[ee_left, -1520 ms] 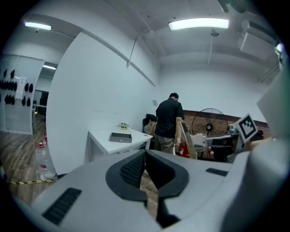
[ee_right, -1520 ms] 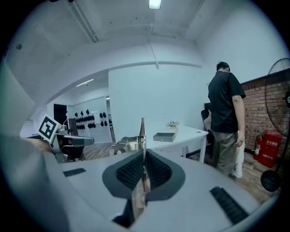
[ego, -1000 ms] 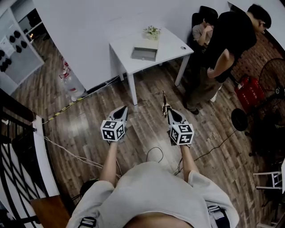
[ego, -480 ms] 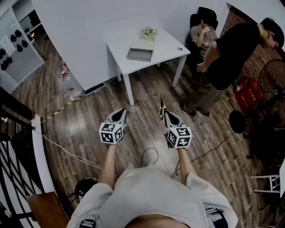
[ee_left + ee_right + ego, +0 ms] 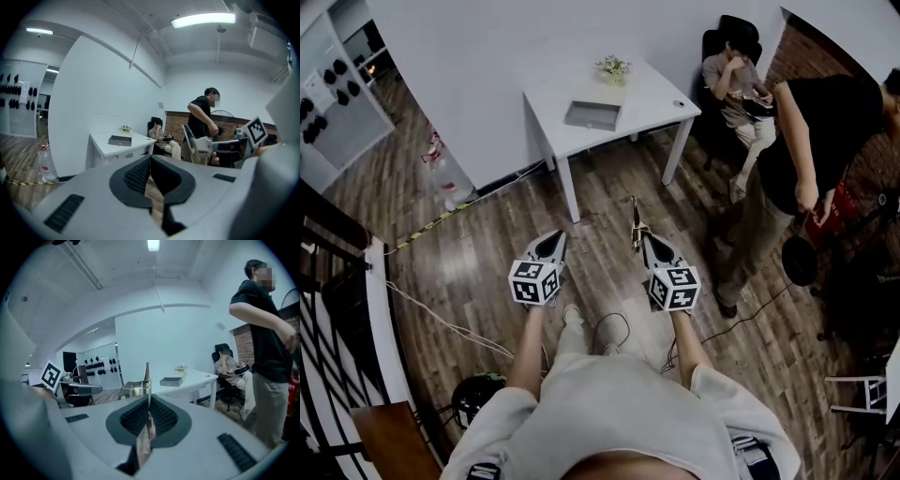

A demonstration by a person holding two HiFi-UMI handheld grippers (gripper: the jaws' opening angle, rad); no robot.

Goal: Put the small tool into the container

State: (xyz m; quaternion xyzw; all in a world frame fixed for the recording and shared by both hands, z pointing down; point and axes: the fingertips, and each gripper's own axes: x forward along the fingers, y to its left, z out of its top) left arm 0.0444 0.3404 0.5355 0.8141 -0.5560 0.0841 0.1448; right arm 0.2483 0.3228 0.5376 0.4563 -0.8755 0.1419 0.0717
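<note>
The right gripper [image 5: 645, 239] was clenched on the small tool [image 5: 635, 217], whose slim metal point stuck out beyond its jaw tips. The left gripper [image 5: 555, 238], just beside it, was closed and empty. The container [image 5: 592, 115] sat on the white table [image 5: 656, 94], well ahead of both.
</note>
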